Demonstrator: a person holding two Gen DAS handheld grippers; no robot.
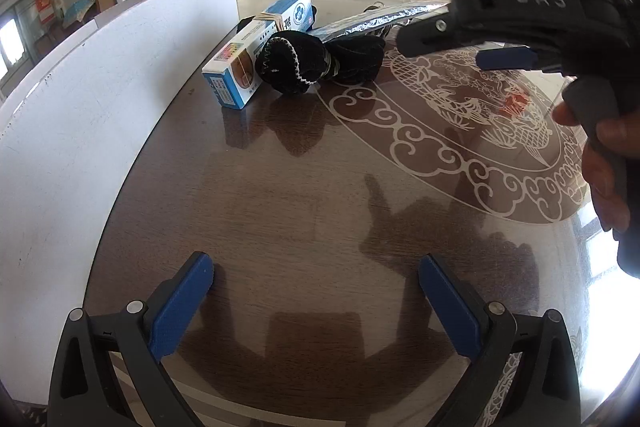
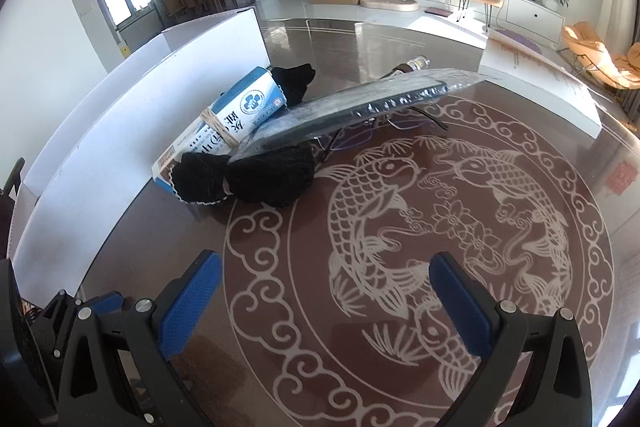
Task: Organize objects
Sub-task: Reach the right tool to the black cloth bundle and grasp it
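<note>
A pile lies on the dark table by the white board. It holds two blue-and-white boxes (image 2: 248,103), the upper one tied with string, and a black knitted bundle (image 2: 248,175) in front of them. A long flat silver-wrapped package (image 2: 352,111) rests tilted across them, with eyeglasses (image 2: 360,135) under it. The left wrist view shows the boxes (image 1: 240,67), the bundle (image 1: 316,63) and the package (image 1: 380,21) ahead. My left gripper (image 1: 316,303) is open over bare table, well short of the pile. My right gripper (image 2: 326,303) is open and empty above the koi pattern.
A white board (image 1: 100,99) stands upright along the table's left side. The right gripper (image 1: 444,51), held by a hand (image 1: 608,155), hangs at the upper right of the left wrist view. A dark bottle with a silver cap (image 2: 412,63) lies behind the package.
</note>
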